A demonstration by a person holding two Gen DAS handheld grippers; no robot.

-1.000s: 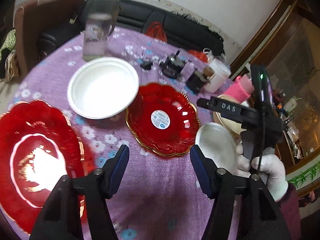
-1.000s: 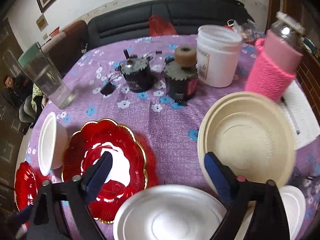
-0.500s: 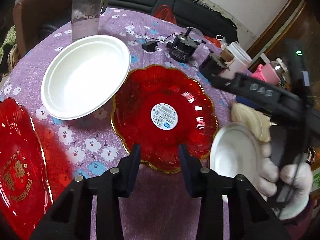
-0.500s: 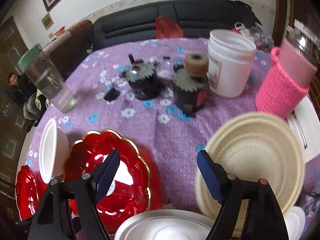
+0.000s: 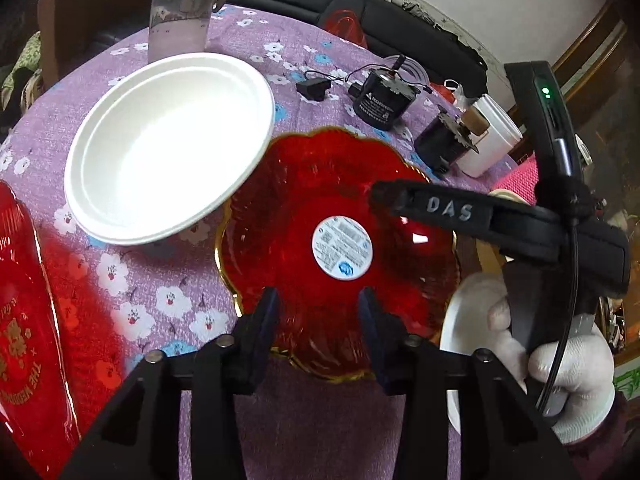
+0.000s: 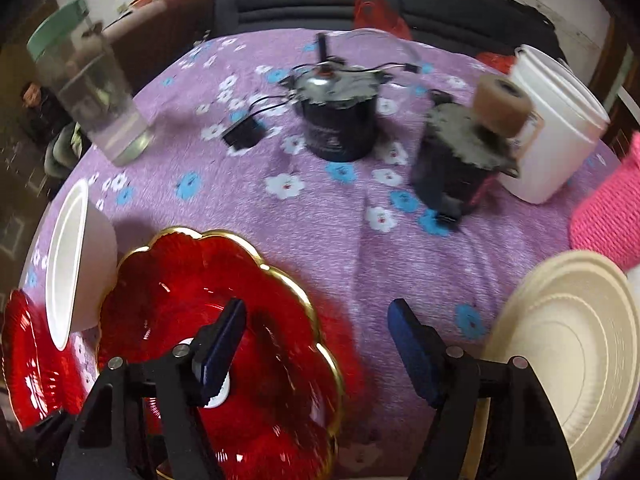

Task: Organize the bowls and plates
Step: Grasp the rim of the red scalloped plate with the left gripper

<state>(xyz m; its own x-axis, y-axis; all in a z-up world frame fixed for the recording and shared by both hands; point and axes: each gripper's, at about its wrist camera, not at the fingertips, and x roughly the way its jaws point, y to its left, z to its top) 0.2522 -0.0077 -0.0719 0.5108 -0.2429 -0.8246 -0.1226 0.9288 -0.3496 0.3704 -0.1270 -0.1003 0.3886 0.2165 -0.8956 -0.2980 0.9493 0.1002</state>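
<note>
A red scalloped glass plate (image 5: 304, 208) with a gold rim and a round white sticker lies mid-table; it also shows in the right wrist view (image 6: 260, 344). My left gripper (image 5: 318, 314) is open, its jaws over the plate's near edge. My right gripper (image 6: 316, 340) is open and empty, its left finger over the red plate; it shows in the left wrist view (image 5: 520, 220) above the plate's right side. A white bowl (image 5: 168, 144) overlaps the plate's left rim. A second red plate (image 5: 24, 320) lies far left. A cream plate stack (image 6: 572, 360) sits right. A small white plate (image 5: 468, 320) lies under my right hand.
On the purple flowered tablecloth (image 6: 340, 232) stand a clear jar with a green lid (image 6: 88, 92), two black motor-like cans (image 6: 340, 120), a white tub (image 6: 552, 128) and a pink knitted bottle (image 6: 608, 216). A black sofa (image 6: 360, 4) runs behind the table.
My left gripper has moved forward over the red plate's near edge and its jaws have narrowed. My right gripper has swung left, from over the white and cream plates toward the red plate.
</note>
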